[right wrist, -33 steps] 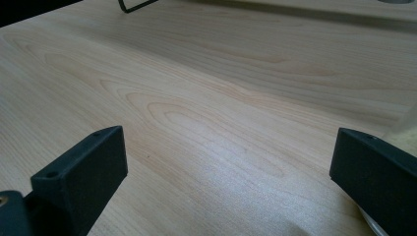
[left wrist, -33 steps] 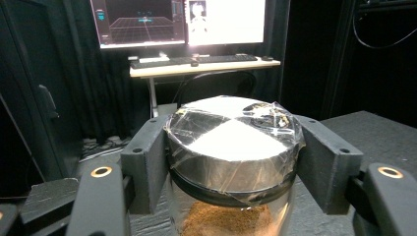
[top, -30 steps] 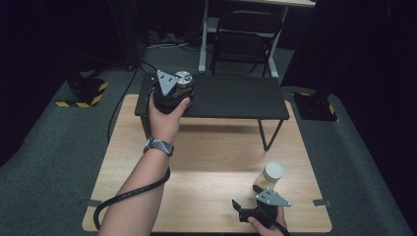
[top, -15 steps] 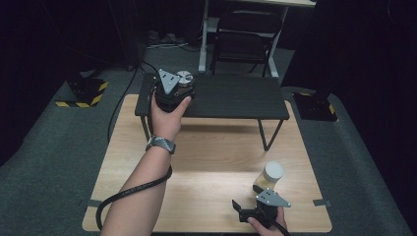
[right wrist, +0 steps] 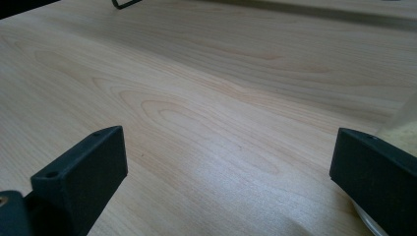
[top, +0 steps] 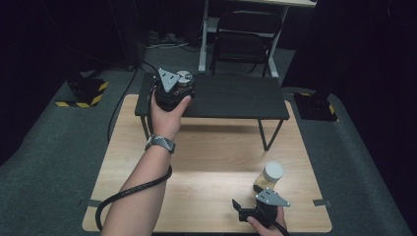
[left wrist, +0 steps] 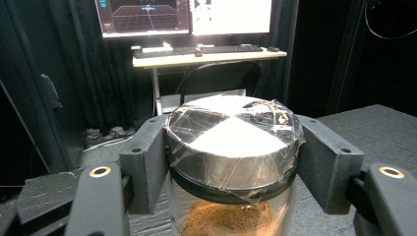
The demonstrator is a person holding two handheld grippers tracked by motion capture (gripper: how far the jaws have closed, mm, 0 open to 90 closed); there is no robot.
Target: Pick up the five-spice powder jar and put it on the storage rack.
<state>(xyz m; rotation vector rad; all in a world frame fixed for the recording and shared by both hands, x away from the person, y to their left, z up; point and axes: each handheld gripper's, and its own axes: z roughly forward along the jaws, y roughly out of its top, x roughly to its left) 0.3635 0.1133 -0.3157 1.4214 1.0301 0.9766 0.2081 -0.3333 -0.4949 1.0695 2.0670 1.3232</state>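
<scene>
At upper left of the high view, the left gripper (top: 181,84) pinches a glass jar (left wrist: 231,162) by its metal lid (left wrist: 235,142) over the left end of a black raised shelf (top: 236,101). In the left gripper view, both jaws press flat against the sides of the lid, which is covered in crinkled clear film, and brown powder fills the glass below. Whether the jar's base already rests on the shelf cannot be told; it looks at or just above the surface.

At lower right of the high view, the right gripper (top: 246,212) sits low on the wooden table (top: 206,162), jaws spread wide with bare wood between them. A second jar (top: 269,178) with a pale lid stands just beside its right jaw, whose edge shows at far right in the right gripper view, not yet gripped.

By this reading, the first jar is at the point of being placed on the shelf; releasing it remains, and the second jar is yet to be picked up.
</scene>
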